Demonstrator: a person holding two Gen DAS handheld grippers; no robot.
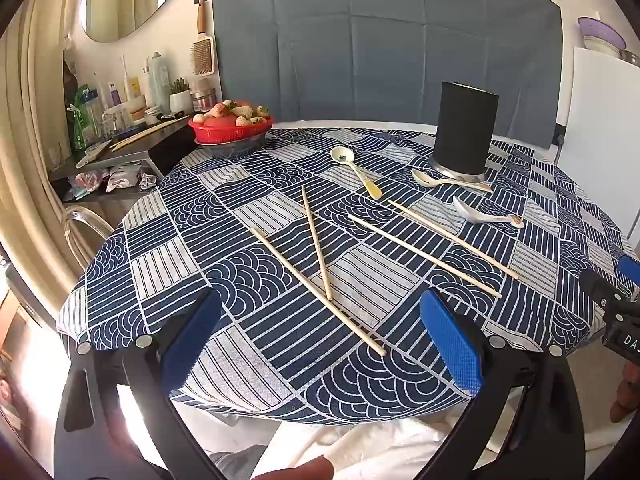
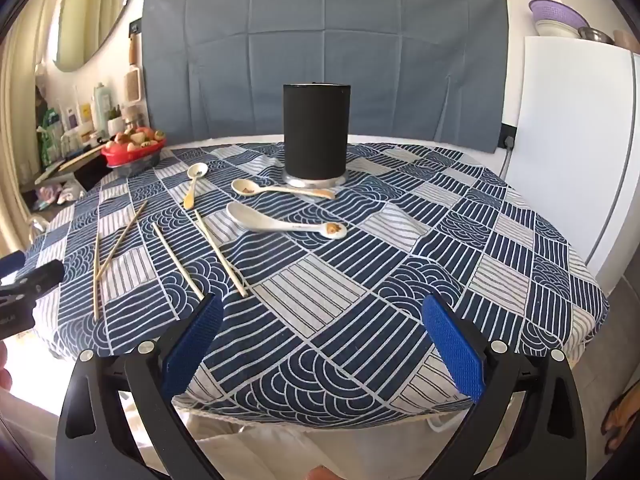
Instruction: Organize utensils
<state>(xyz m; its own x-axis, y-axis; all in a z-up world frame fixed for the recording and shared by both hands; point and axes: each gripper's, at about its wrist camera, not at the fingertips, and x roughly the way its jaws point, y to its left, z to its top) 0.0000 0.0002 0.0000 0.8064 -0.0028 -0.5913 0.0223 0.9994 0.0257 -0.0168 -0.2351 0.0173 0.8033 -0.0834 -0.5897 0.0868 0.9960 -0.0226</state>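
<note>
The crossed chopsticks [image 1: 316, 256] lie lengthwise just ahead of the wide-open, empty left gripper [image 1: 320, 340], nearer than the equally open, empty right gripper [image 2: 320, 340].

A: Where does the left wrist view sit?
B: Low at the table's [image 1: 132, 312] near edge, facing the far wall.
A: And the right wrist view?
B: Just to its right, facing likewise. Both share the black holder [image 1: 466, 130] [image 2: 315, 130] and chopsticks [image 1: 316, 268] [image 2: 176, 256].

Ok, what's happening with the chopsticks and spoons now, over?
Both jaws open, empty. Four chopsticks and three spoons loose on the tablecloth. Black holder upright, path clear.
</note>
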